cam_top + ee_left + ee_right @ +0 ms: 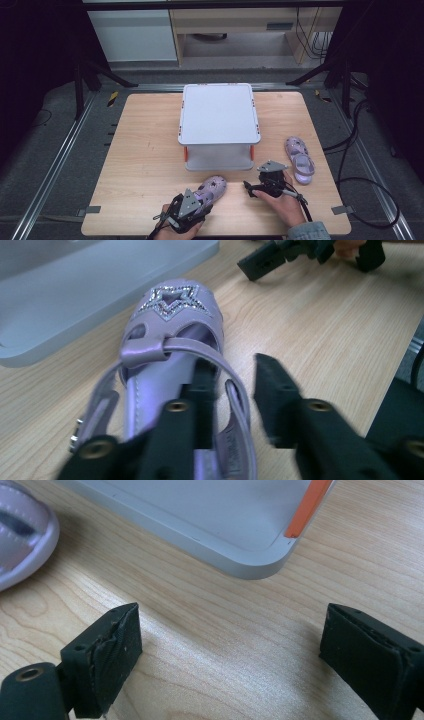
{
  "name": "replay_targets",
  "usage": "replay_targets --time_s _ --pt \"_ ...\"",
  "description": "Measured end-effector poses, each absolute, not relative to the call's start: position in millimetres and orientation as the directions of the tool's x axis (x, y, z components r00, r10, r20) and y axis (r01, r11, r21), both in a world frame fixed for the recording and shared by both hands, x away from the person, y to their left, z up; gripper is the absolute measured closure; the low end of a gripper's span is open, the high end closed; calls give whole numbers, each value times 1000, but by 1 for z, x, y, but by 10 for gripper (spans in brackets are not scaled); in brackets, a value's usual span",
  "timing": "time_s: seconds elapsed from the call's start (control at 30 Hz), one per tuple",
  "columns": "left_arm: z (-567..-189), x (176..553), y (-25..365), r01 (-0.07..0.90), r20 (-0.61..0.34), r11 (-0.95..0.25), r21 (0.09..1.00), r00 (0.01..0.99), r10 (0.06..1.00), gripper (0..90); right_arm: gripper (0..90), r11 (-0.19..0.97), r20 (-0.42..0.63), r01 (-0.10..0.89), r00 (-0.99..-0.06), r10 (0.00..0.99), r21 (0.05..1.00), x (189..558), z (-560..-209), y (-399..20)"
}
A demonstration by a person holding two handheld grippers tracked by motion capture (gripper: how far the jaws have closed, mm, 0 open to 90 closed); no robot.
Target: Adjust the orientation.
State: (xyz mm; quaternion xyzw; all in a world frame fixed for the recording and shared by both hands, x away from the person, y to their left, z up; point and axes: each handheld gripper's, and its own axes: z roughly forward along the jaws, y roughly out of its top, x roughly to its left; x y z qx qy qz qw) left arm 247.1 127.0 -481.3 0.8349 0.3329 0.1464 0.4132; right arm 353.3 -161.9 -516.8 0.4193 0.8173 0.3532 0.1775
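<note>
Two lilac children's sandals lie on the wooden table [145, 150], one two-tier white shelf stand [219, 120] stands at its middle, and two hand-held grippers work along the near edge. The near sandal [210, 189] lies just in front of the stand, toe toward it; its rhinestone star [172, 301] is plain in the left gripper view. The second sandal [300, 160] lies to the right of the stand, well apart from the first. The left gripper [235, 390] sits at the near sandal's heel, jaws parted: one jaw is inside the heel opening, the other outside the right side strap, with the strap between them but not visibly pinched (whether the inner pad touches the strap cannot be made out). The right gripper [230, 650] rests low over bare wood, jaws wide apart around nothing. Four orange posts [186, 153] carry the stand's top tier; the rear pair is mostly hidden. Both forearms are cut off by the bottom edge, and the near sandal's heel is covered by the left gripper in the high view.
</note>
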Motion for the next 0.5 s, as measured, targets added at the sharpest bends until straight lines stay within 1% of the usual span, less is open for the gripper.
replay_targets --time_s 0.03,0.13,0.2,0.23,0.27,0.33,0.4,0.5 --pt "-480 246 129 439 -39 -429 789 734 678 577 97 399 6 560 -586 811 726 353 -517 -162" --pt "-475 245 139 449 -60 -421 788 737 673 513 97 399 6 560 -586 810 726 353 -517 -162" --pt "-470 242 153 468 -99 -387 794 728 678 510 98 399 6 559 -586 810 727 353 -517 -162" --pt "-470 242 153 468 -99 -387 794 728 678 510 98 399 6 559 -586 810 727 353 -517 -162" --pt "-465 239 163 468 -115 -365 805 726 678 515 97 398 7 560 -586 810 727 353 -517 -162" --pt "-459 239 172 449 -99 -348 823 717 690 539 97 399 7 560 -586 810 726 353 -517 -162" --pt "-455 243 178 422 -55 -352 836 702 710 562 97 400 5 558 -587 810 727 354 -517 -162" --pt "-456 250 183 422 -51 -352 836 697 715 557 97 401 5 558 -588 809 727 354 -517 -162"
